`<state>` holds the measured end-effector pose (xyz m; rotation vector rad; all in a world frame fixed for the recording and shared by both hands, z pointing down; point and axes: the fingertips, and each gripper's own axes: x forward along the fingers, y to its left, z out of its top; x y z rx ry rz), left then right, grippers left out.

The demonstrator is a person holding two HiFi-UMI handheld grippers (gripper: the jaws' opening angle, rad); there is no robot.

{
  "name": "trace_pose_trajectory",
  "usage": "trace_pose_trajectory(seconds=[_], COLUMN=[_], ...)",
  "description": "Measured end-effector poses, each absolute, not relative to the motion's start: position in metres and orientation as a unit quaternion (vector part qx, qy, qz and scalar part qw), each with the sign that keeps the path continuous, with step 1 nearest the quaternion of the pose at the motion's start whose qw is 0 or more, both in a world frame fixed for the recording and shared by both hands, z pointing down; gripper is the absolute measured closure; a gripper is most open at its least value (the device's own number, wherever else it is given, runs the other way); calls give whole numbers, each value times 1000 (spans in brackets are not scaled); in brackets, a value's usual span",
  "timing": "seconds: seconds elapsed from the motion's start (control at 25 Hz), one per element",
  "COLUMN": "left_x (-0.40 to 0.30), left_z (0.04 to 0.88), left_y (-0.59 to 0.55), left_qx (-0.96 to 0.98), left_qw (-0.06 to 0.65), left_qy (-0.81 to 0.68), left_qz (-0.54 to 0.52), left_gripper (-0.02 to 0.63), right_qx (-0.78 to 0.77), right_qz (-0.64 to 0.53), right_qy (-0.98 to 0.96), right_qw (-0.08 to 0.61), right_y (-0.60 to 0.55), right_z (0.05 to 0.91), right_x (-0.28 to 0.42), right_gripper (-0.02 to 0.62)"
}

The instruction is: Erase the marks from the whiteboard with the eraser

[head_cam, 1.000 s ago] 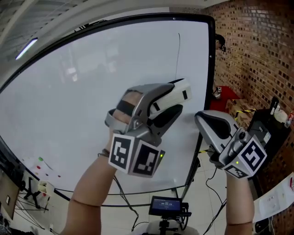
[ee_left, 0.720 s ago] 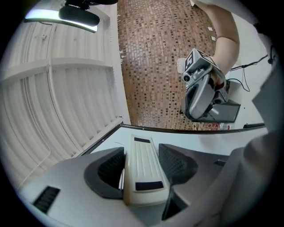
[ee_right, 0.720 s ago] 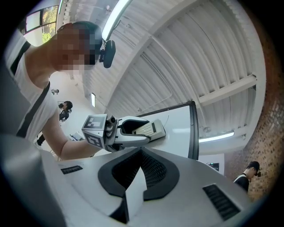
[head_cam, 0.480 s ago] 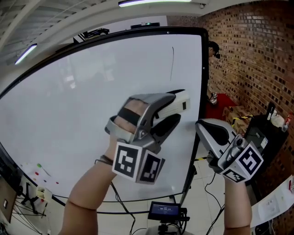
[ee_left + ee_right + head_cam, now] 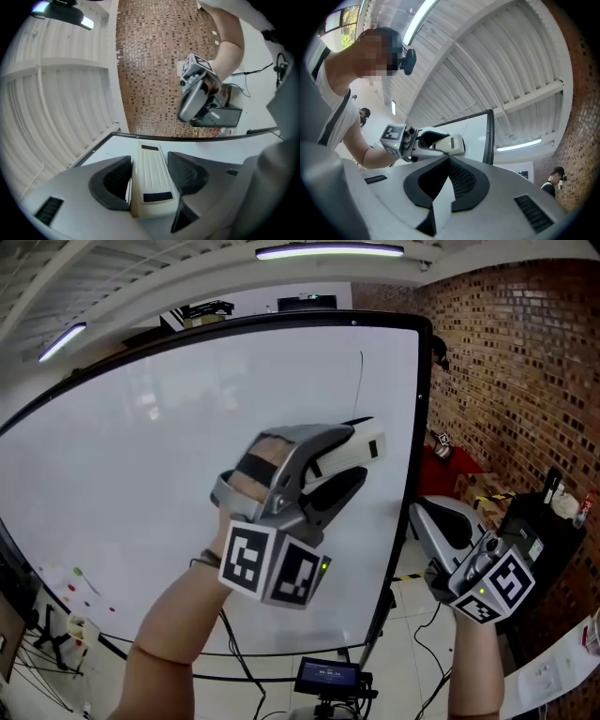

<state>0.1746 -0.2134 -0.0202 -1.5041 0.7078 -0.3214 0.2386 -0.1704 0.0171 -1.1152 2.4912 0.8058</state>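
Observation:
A large whiteboard (image 5: 141,474) fills the head view, with a thin dark vertical line (image 5: 360,381) near its upper right. My left gripper (image 5: 352,460) is shut on a cream eraser (image 5: 349,453), held against the board just below that line. In the left gripper view the eraser (image 5: 149,180) sits clamped between both jaws over the board surface (image 5: 220,150). My right gripper (image 5: 439,521) hangs to the right of the board's black frame (image 5: 418,427), shut and holding nothing; its own view shows the jaws (image 5: 449,161) meeting.
A brick wall (image 5: 506,362) stands to the right of the board. Red and black equipment (image 5: 525,521) lies on the floor by it. Markers and small items (image 5: 80,587) rest on the tray at lower left. A small screen on a stand (image 5: 326,676) is below the board.
My left gripper with the eraser has shifted slightly upward along the board toward the line. My right gripper has dropped lower and to the right.

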Motion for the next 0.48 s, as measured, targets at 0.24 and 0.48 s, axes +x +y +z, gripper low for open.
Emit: trace_pose_trajectory(seconds=[0.24,0.48], left_x=[117,119], left_z=[-90,-106], left_y=[-216,-213], left_qx=[-631,-603], left_qw=[624,627], left_qy=[457,491], left_qz=[-52,-44], left_gripper=[334,333], right_qx=[-397,-391], right_qz=[270,272], right_qy=[864,865], right_qw=[149,160], right_y=[-171,-169], right_z=[20,13], right_x=[260,263], right_gripper=[578,578])
